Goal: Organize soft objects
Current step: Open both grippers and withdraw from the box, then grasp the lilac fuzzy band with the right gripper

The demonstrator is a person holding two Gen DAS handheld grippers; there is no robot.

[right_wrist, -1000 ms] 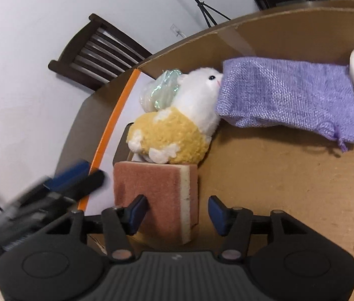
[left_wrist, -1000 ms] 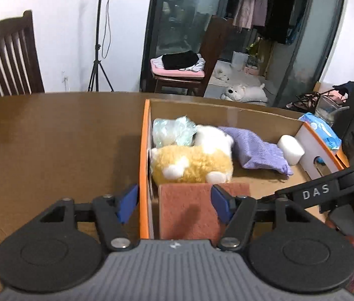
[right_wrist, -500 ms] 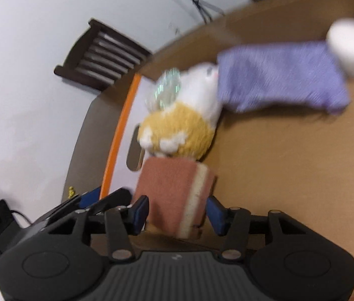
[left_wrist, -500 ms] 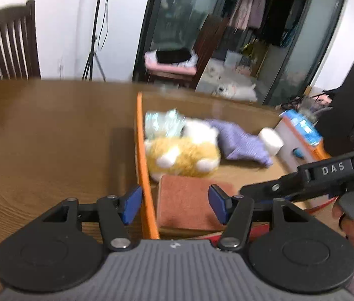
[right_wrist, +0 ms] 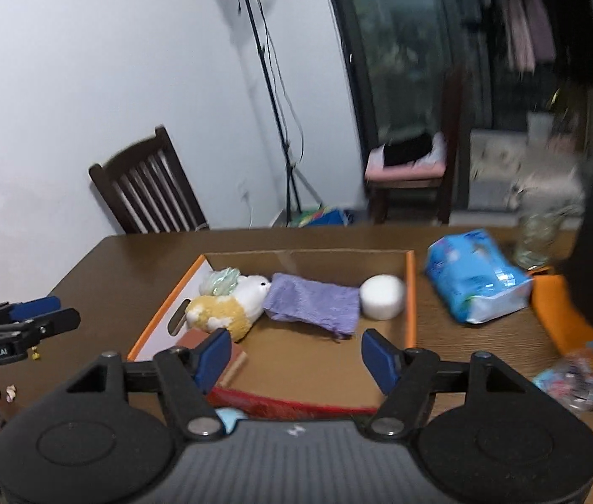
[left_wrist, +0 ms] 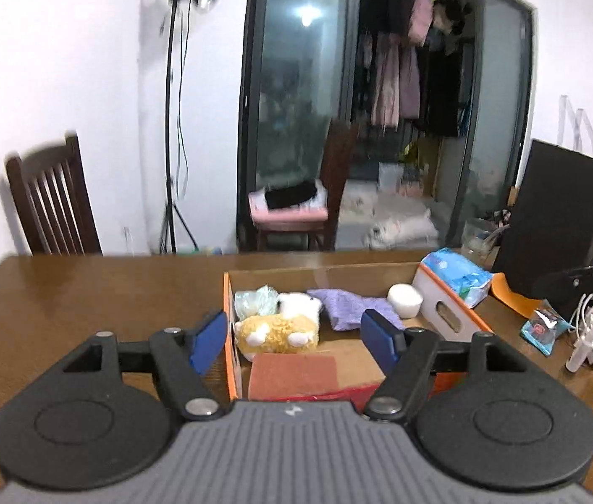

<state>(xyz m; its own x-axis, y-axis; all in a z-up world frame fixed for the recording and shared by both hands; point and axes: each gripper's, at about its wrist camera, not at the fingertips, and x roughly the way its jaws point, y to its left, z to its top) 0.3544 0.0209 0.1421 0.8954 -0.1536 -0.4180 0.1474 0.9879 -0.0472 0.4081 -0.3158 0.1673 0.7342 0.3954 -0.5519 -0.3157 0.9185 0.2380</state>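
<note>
Sponge (left_wrist: pixel 293 370) lies flat in the near-left corner of the cardboard box (right_wrist: pixel 410 290), rust-brown scouring face up, straight ahead of the left hand-held gripper (left_wrist: pixel 294 339) and between its fingers in view. Long axis is hard to call: near edge is cut off by the gripper body in the left view, and in the right view the left blue pad (right_wrist: pixel 213 354) of the right hand-held gripper (right_wrist: pixel 296 355) covers most of it, leaving only a brown corner and a paler side edge (right_wrist: pixel 233 364).

Both hand-held grippers released, jaws spread wide, nothing between them, both above the desk (left_wrist: pixel 86 294) on the near side of the box.

Beyond the sponge: yellow-and-white plush toy (left_wrist: pixel 277 327), its white head toward the purple pouch (right_wrist: pixel 312 303). Pouch long axis runs across the box, left to right, drawstring end toward the near right. White round foam piece (right_wrist: pixel 381 296) sits at the far-right corner, just beside the pouch. Crinkled pale-green packet (left_wrist: pixel 255 300) is in the far-left corner, partly hidden behind the plush.

Red strip (right_wrist: pixel 288 407) along the box's near edge, can't tell what it is. Blue tissue pack (right_wrist: pixel 475 281) on the desk right of the box, motion-blurred.
</note>
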